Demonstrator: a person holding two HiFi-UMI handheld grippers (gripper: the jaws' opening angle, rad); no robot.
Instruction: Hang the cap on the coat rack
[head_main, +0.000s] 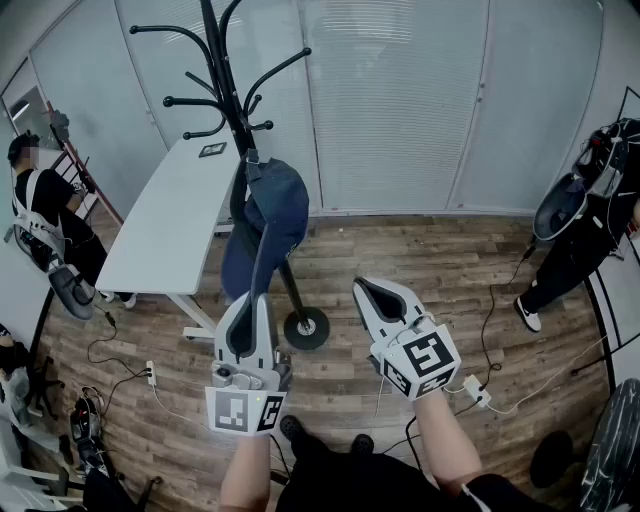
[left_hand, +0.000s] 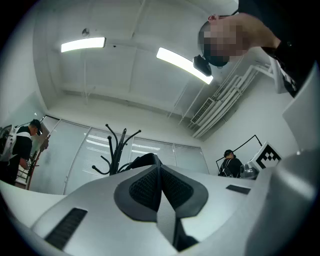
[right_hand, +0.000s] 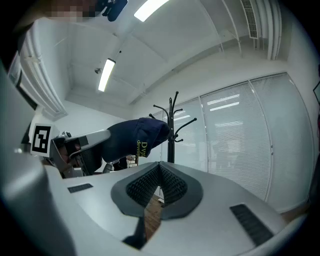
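Note:
The black coat rack stands on the wood floor ahead, its round base just past my grippers. A navy cap hangs against the rack's pole; whether it rests on a hook I cannot tell. My left gripper points up under the cap, shut on the cap's grey strap. The cap's crown shows just above the jaws, with the rack behind. My right gripper is to the right, shut and empty. Its own view shows the cap beside the rack.
A white table stands left of the rack. One person is at the far left, another at the far right. Cables and a power strip lie on the floor to my right. Blinds cover the glass wall behind.

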